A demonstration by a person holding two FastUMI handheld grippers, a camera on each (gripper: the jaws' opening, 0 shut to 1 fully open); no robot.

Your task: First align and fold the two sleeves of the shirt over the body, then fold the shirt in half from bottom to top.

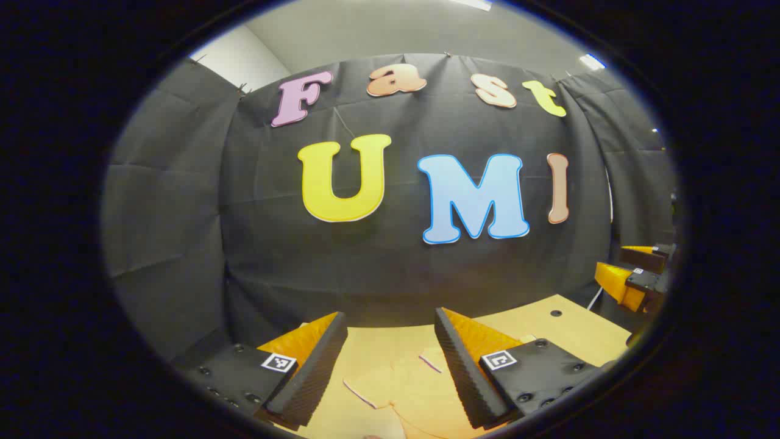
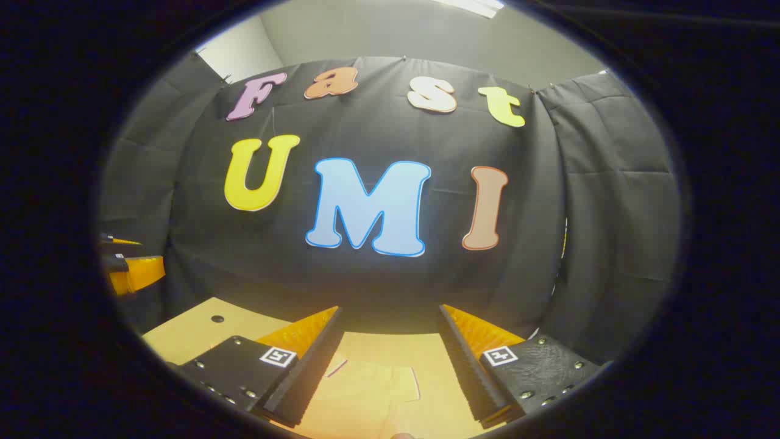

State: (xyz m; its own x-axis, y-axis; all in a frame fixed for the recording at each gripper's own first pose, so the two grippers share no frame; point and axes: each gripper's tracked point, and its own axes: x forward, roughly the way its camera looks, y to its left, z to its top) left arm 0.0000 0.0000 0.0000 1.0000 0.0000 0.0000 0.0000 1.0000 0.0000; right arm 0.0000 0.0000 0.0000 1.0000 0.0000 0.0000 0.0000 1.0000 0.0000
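A pale yellow shirt (image 1: pixel 402 390) with a thin pink trim lies flat on the table, low in the left gripper view between my left gripper's fingers. My left gripper (image 1: pixel 390 323) is open and held above it, touching nothing. In the right gripper view the same shirt (image 2: pixel 372 387) lies below my right gripper (image 2: pixel 390 314), which is also open and empty. Much of the shirt is cut off at the bottom of both views. The right gripper (image 1: pixel 640 274) shows at the right edge of the left gripper view, and the left gripper (image 2: pixel 128 268) at the left edge of the right one.
The light wooden table (image 1: pixel 567 329) has small dark holes (image 1: pixel 556 313) near its far side. Its far edge meets the black cloth wall (image 1: pixel 390 244) close behind, which wraps around both sides.
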